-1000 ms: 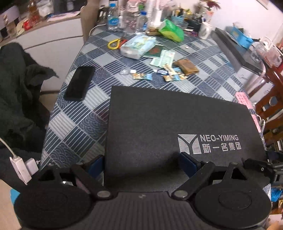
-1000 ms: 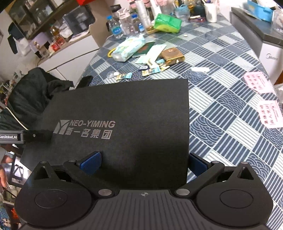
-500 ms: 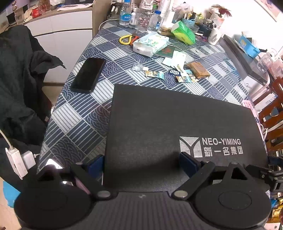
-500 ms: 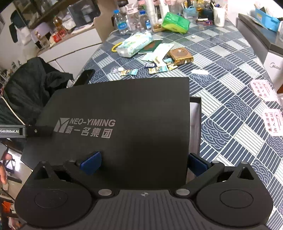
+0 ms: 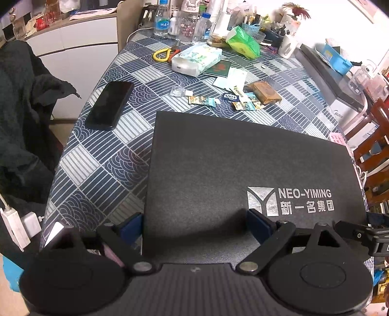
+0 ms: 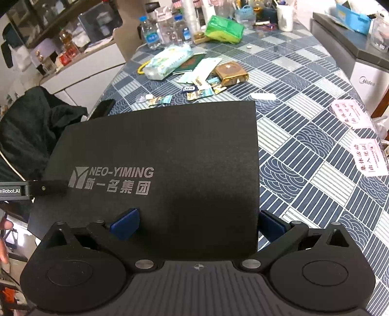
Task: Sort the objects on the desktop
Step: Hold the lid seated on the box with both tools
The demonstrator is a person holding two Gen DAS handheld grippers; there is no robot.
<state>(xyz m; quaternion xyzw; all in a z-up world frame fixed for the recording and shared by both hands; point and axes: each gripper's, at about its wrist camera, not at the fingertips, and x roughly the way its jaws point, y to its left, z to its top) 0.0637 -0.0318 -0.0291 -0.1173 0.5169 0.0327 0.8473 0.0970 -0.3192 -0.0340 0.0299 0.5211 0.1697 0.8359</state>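
Observation:
A flat black box lid (image 5: 243, 165) printed NEO-YIMING fills the near part of both views (image 6: 170, 155). My left gripper (image 5: 194, 226) grips the lid's left near corner, one blue pad above and one below. My right gripper (image 6: 197, 223) grips its right near corner the same way. The lid is held level above the table. Further back lie snack packets (image 5: 240, 102), a brown packet (image 5: 265, 92), a tissue pack (image 5: 197, 59), a dark green booklet (image 5: 218, 69) and a black phone (image 5: 109, 104).
The blue patterned tablecloth (image 6: 304, 136) covers the table. Bottles (image 5: 163, 21), a green bag (image 5: 243, 43) and cups crowd the far end. Pink notes (image 6: 350, 114) lie at the right. A dark jacket (image 5: 22, 116) hangs on a chair at the left. A white appliance (image 6: 367, 80) stands right.
Both grippers have lifted the lid, and the views rose and tilted down the table. Half a second ago the box rim showed under the lid's right edge; now it is hidden.

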